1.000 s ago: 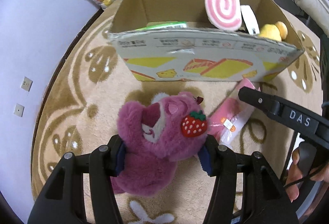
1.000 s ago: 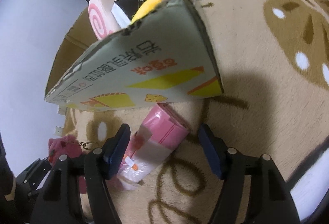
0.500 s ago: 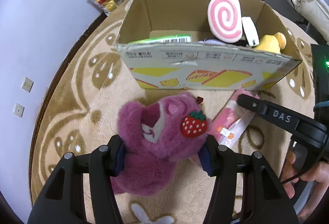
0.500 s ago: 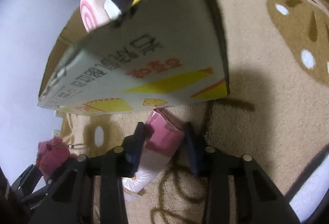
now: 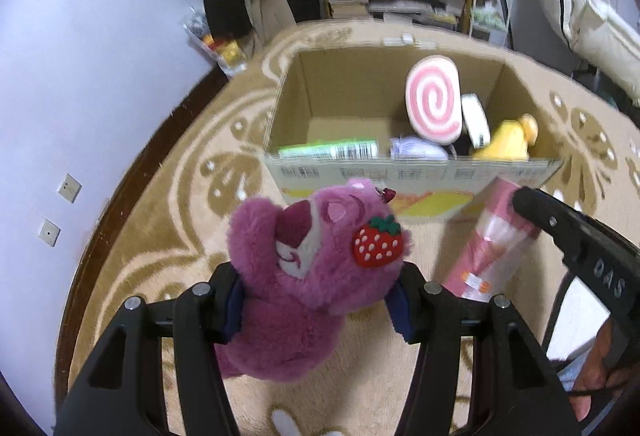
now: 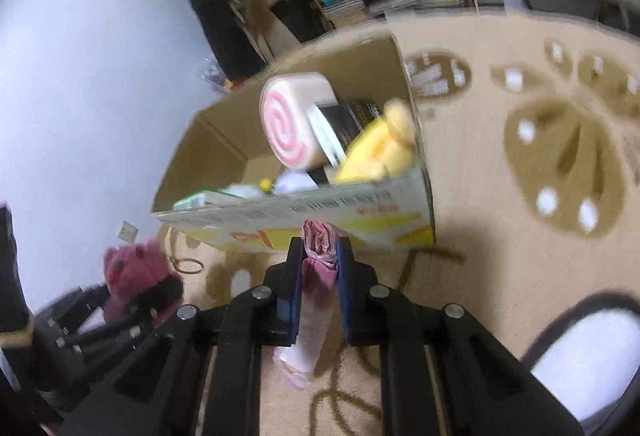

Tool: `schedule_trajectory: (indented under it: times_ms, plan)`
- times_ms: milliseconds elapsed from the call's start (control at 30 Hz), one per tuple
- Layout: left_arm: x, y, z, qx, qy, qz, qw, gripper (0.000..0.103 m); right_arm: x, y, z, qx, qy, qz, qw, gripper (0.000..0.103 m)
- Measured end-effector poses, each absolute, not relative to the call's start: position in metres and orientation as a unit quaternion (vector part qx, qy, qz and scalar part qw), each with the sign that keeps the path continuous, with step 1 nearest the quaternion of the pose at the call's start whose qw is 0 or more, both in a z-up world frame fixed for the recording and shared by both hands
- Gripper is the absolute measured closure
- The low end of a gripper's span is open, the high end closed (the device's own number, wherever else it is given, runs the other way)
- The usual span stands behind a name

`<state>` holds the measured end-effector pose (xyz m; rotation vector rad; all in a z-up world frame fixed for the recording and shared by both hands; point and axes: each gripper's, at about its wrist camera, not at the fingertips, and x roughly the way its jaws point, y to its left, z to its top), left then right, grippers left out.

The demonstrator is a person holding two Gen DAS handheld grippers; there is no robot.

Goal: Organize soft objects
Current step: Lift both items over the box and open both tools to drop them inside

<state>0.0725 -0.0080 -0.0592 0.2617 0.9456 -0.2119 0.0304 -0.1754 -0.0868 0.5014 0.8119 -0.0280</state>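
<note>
- Left gripper (image 5: pixel 318 310), lower centre of the left view: clamped on purple plush bear (image 5: pixel 316 272), off the rug (image 5: pixel 160 236).
- Cardboard box (image 5: pixel 400 172), upper centre: open-topped, room at its left end.
- Right gripper (image 6: pixel 319 270), lower centre of the right view: just closed, squeezing pink roll pack (image 6: pixel 318 248); its lower end blurred.
</note>
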Motion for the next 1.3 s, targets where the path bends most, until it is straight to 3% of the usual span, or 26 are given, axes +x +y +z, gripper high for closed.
schedule_trajectory:
  times_ms: [533,933,1300]
  plan:
    - [0.071,-0.002,-0.004,0.124,0.378,-0.103,0.912,0.047,0.01,-0.173,-0.015,0.2,0.293,-0.005,0.935,0.087]
    - [0.093,-0.028,0.0,0.146,0.352,-0.114,0.918,0.047,0.015,-0.183,0.023,0.204,0.222,0.016,0.953,0.087]
    - [0.116,-0.038,-0.005,0.126,0.34,-0.112,0.925,0.047,0.031,-0.19,0.023,0.217,0.184,0.014,0.959,0.087]
